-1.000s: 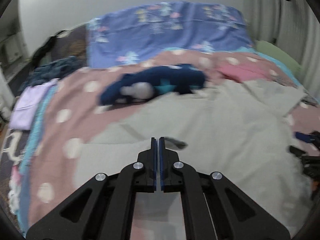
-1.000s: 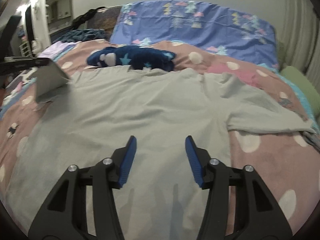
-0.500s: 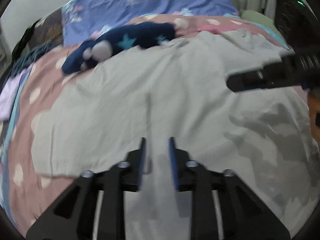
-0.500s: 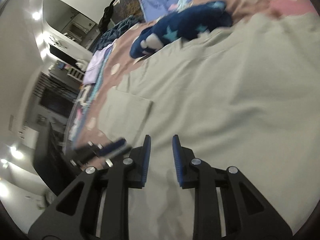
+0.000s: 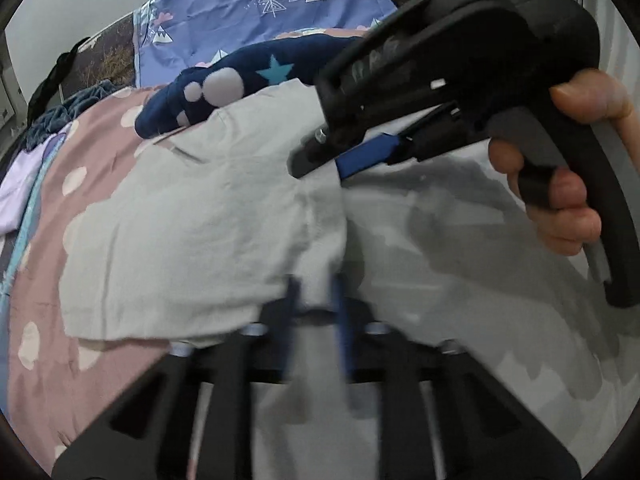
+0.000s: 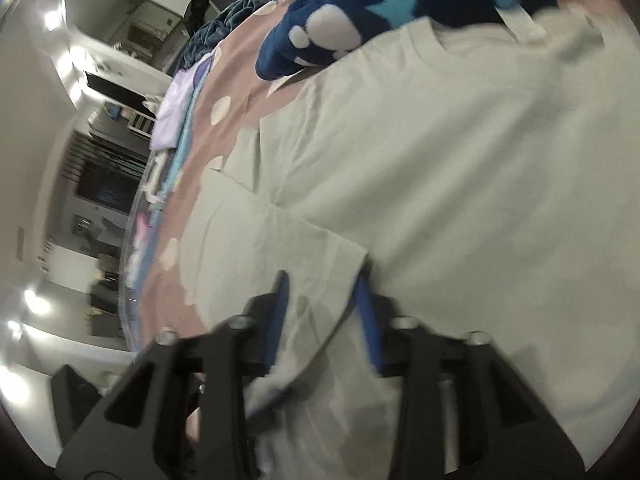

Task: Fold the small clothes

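The left claw (image 5: 316, 312) has just been closing, and its blue pads, blurred, now pinch the edge of a folded flap of the pale grey T-shirt (image 5: 208, 232); cloth sits between them. The right claw (image 6: 322, 320) has also just been closing, its blue pads gripping the hem of the shirt's short sleeve (image 6: 272, 248), with fabric bunched between the pads. In the left wrist view the right claw's black body reaches in from the upper right, its blue pad (image 5: 368, 156) low over the shirt, and a person's hand (image 5: 560, 184) is wrapped around its handle. The T-shirt lies spread flat across the middle of the bed, on a pink bedspread (image 5: 92, 160) with pale dots. Just beyond the shirt's collar lies a navy plush toy (image 6: 360, 20) with turquoise stars and white paw pads. Behind it is a purple pillow (image 5: 272, 4) printed with trees. Folded lilac cloth (image 6: 174, 120) rests near the bed's far edge.
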`<state>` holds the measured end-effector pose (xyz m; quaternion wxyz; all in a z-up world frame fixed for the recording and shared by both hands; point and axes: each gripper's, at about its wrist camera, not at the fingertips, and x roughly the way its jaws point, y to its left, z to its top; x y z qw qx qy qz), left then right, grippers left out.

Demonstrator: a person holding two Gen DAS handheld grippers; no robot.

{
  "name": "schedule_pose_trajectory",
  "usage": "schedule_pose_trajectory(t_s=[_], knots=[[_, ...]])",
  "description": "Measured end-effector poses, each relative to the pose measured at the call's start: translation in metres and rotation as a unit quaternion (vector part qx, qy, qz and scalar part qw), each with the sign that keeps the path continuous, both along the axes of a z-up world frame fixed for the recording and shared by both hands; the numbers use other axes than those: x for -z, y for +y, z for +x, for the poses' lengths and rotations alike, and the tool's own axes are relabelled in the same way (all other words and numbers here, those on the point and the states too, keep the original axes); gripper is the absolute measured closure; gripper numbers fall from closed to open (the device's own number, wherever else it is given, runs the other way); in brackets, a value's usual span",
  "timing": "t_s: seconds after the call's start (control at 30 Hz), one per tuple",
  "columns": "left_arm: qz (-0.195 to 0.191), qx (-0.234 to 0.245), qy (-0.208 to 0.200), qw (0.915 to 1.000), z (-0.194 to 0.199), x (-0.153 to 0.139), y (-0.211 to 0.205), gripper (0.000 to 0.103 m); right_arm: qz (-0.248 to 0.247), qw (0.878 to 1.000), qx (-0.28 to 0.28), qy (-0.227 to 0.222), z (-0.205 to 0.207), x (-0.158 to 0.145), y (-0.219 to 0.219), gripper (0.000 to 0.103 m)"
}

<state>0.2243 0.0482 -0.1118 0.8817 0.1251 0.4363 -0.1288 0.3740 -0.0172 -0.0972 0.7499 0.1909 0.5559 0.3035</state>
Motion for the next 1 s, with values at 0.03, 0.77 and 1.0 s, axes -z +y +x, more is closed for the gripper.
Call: schedule_pose_trajectory(t_s=[0.03, 0.77, 1.0], knots=[[-0.008, -0.007, 0.001, 0.9999, 0.002, -0.005, 0.002, 0.098, -0.008, 1.000, 0.002, -0.010, -0.001, -0.004, 0.001, 0.101], [-0.184, 0.112, 0.009, 0.9765, 0.042, -0.041, -0.190, 0.099, -0.128, 0.976, 0.133, -0.118, -0.006, -0.057, -0.210, 0.101], [-0.217, 0.103, 0.019, 0.9706, 0.054, -0.035, -0.203, 0.099, -0.121, 0.969, 0.154, -0.150, -0.013, -0.058, -0.224, 0.101]])
